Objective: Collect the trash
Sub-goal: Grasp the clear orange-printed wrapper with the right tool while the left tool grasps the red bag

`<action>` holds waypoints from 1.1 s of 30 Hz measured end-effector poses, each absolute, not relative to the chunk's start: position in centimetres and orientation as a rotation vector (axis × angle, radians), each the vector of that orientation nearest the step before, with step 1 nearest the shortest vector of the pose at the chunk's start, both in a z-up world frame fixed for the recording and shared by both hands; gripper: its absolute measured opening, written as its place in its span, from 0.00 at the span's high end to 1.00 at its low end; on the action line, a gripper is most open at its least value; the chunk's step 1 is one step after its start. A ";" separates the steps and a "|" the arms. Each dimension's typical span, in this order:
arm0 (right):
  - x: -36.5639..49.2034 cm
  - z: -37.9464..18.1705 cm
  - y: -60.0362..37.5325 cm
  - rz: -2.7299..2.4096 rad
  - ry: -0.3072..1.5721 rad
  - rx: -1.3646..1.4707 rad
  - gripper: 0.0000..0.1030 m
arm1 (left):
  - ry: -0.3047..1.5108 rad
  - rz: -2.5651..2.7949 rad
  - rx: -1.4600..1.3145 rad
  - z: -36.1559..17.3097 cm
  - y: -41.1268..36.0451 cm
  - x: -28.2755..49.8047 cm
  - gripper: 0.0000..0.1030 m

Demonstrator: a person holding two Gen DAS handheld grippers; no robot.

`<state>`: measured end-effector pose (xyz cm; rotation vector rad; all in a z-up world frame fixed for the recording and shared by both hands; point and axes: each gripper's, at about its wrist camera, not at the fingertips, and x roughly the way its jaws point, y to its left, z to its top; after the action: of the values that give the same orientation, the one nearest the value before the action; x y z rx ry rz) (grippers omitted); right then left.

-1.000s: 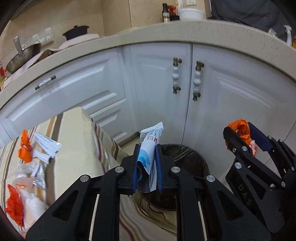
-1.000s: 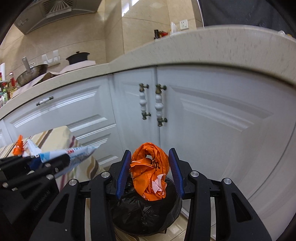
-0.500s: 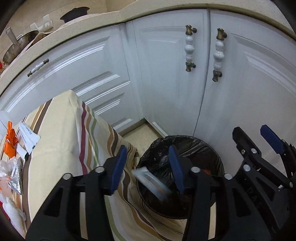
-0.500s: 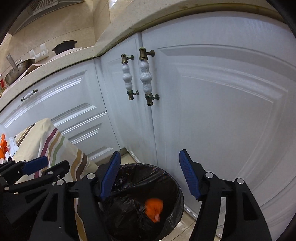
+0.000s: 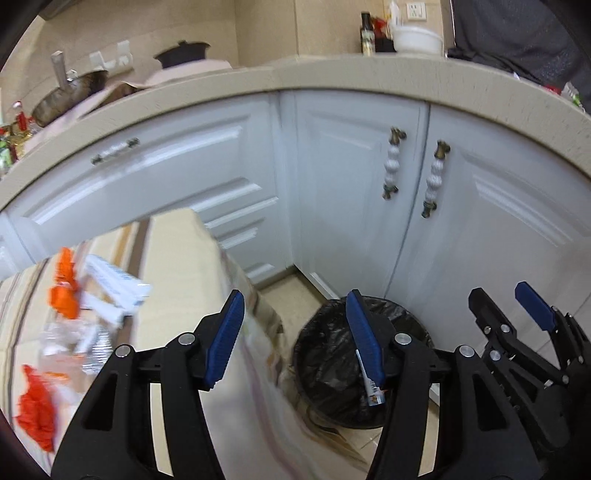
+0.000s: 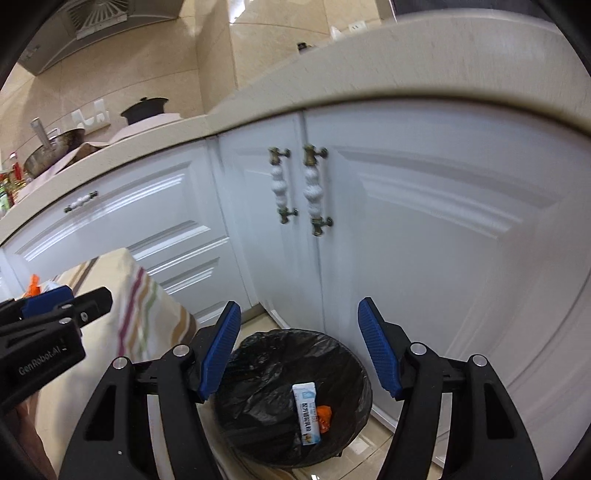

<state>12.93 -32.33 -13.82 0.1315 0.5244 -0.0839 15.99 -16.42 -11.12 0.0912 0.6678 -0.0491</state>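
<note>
Both jaws released, empty: left gripper (image 5: pixel 293 334), right gripper (image 6: pixel 299 349) above black-lined bin (image 6: pixel 258 373). White wrapper (image 6: pixel 306 413) and orange scrap (image 6: pixel 324 417) lie inside bin. Remaining trash (image 5: pixel 74 306) on striped table, left. Next, judged: swing left, approach low, pinch one piece squarely.

Wrappers (image 6: pixel 308 413) in bin (image 6: pixel 347 369), table (image 5: pixel 177 258) left, cabinets (image 6: pixel 424 236) seemingly just behind

Home kitchen: white cabinets (image 6: pixel 406 229), countertop (image 6: pixel 369 92), range hood (image 6: pixel 110 22).
</note>
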 end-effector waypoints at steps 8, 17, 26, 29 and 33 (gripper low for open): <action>9.8 -11.1 -27.5 -0.018 0.504 0.112 0.36 | 0.632 0.048 0.089 -8.5 -9.1 11.1 0.43; 6.5 -9.9 -19.3 0.118 0.489 0.094 0.36 | 0.637 0.224 0.074 -8.1 1.4 5.5 0.39; 3.6 -11.0 -11.5 0.261 0.520 0.050 0.36 | 0.655 0.354 0.030 -9.1 9.1 1.2 0.37; 2.6 -11.4 -9.2 0.301 0.532 0.030 0.34 | 0.659 0.379 0.012 -9.6 11.0 0.2 0.33; 1.8 -11.8 -6.9 0.344 0.548 0.001 0.32 | 0.665 0.395 -0.011 -10.1 12.7 -0.8 0.33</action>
<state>1.77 -6.87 -11.82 0.0008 0.5480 0.3437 -0.84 12.72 -10.09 -0.0115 0.6651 0.3948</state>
